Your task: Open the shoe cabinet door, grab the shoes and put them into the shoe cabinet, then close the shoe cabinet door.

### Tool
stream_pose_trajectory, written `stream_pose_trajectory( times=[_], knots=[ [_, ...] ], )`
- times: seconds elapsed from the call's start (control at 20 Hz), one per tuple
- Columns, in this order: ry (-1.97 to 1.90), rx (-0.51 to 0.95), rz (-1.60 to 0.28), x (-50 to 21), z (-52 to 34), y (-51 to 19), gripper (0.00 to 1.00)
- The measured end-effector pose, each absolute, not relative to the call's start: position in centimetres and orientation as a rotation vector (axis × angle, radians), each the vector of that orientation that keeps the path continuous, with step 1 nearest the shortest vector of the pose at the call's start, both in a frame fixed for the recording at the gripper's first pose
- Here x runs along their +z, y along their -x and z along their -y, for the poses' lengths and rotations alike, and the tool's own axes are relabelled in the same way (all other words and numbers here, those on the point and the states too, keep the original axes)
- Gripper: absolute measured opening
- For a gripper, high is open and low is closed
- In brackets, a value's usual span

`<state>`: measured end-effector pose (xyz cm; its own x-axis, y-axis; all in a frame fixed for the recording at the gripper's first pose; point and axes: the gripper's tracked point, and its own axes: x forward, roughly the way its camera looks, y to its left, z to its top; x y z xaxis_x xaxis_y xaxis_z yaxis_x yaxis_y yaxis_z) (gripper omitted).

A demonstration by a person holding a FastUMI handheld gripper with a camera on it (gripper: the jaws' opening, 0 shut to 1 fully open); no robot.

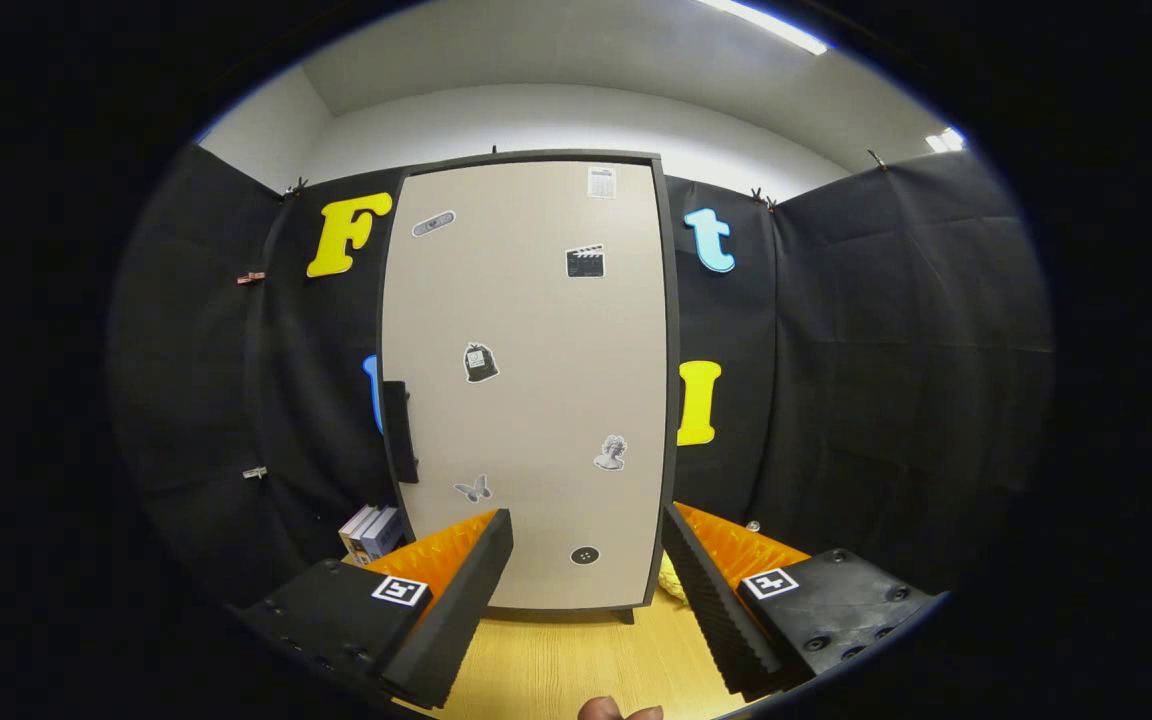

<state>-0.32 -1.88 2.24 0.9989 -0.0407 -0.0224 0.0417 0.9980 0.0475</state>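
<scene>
The shoe cabinet [536, 400] stands upright on the wooden table straight ahead, its beige door shut and dotted with small stickers. A dark handle [399, 432] sits on the door's left edge, about halfway up. My gripper [586, 560] is open, its two fingers spread wide in front of the cabinet's lower part with nothing between them. A bit of something yellow [672, 582] shows at the cabinet's lower right corner, mostly hidden by the right finger [711, 590]; I cannot tell what it is.
Several books [372, 533] stand to the left of the cabinet's base, just beyond the left finger. The wooden tabletop [576, 660] runs from the fingers to the cabinet. A fingertip of a person's hand [618, 711] shows below the fingers.
</scene>
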Motion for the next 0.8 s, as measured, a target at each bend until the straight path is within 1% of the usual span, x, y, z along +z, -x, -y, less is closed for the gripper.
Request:
stream_pose_trajectory(
  times=[0.35, 0.5, 0.8],
  knots=[
    [-0.069, -0.033, 0.015, 3.9, 1.8, 0.1, 0.98],
    [-0.067, -0.033, 0.017, 2.9, 2.5, -0.7, 0.98],
    [-0.077, -0.033, 0.029, 3.5, 2.6, -1.2, 0.98]
  ],
)
